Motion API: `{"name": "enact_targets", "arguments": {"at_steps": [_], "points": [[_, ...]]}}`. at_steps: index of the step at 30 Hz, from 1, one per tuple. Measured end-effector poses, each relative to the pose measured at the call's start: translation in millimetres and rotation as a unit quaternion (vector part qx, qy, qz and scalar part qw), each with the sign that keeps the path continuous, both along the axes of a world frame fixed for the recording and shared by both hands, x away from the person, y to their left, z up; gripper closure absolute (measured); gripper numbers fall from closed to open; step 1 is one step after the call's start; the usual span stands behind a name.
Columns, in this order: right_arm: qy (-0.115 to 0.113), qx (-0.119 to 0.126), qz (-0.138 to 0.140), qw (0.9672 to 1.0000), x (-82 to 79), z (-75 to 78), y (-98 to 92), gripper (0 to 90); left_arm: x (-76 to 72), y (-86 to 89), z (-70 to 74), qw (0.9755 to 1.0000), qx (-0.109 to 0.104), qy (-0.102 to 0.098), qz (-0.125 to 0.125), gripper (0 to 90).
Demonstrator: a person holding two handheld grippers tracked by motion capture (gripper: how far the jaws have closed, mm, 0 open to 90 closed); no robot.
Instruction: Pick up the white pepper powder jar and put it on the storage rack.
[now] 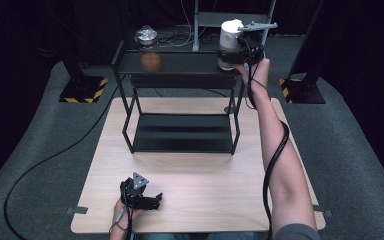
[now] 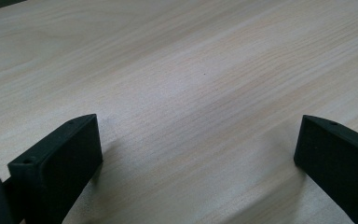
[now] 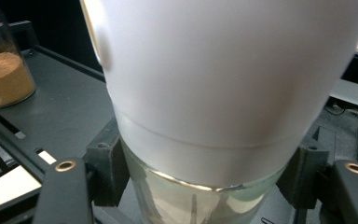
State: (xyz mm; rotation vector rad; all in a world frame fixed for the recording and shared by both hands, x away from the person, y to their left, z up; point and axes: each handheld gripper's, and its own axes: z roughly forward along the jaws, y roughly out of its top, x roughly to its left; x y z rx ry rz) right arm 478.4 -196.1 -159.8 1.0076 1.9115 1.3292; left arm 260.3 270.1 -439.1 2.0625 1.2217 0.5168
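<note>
A jar with a tall white top and a clear glass base point(image 1: 229, 44) stands at the right end of the black rack's top shelf point(image 1: 185, 64). My right gripper point(image 1: 240, 56) is shut on its glass base point(image 3: 200, 200), one black jaw on each side. A glass jar of orange-brown powder point(image 1: 150, 50) with a glass lid stands at the left of the same shelf; its body appears again, as the powder jar point(image 3: 2, 70), left of the held jar. My left gripper point(image 1: 147, 200) rests low over the wooden table point(image 2: 191, 70) near its front edge, open with nothing between its jaws.
The black two-shelf rack stands at the far half of the table, its lower shelf point(image 1: 182, 132) bare. Black stands with yellow-striped bases point(image 1: 82, 90) flank the table on the grey floor. Cables trail from both grippers.
</note>
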Motion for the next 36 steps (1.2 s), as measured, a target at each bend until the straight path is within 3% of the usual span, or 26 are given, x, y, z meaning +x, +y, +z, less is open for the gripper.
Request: {"name": "enact_targets", "arguments": {"at_steps": [18, 30, 32, 36], "points": [[0.026, 0.000, -0.009, 0.9996, 11.3, 6.9, 0.6, 29.8, 0.0, 0.0, -0.1, 1.0000, 0.000, 0.000, 0.000, 0.3], [0.015, 0.009, -0.007, 0.9998, 9.1, -0.3, -1.9, 29.5, -0.1, -0.1, -0.1, 1.0000, 0.000, 0.000, 0.000, 0.3], [0.014, 0.011, -0.007, 0.9998, 8.8, -1.1, -2.5, 28.6, 0.0, 0.0, -0.1, 1.0000, 0.000, 0.000, 0.000, 0.3], [0.003, 0.022, -0.012, 0.9997, 2.8, -4.9, -5.0, 16.2, -0.1, -0.1, -0.1, 1.0000, 0.000, 0.000, 0.000, 0.3]]}}
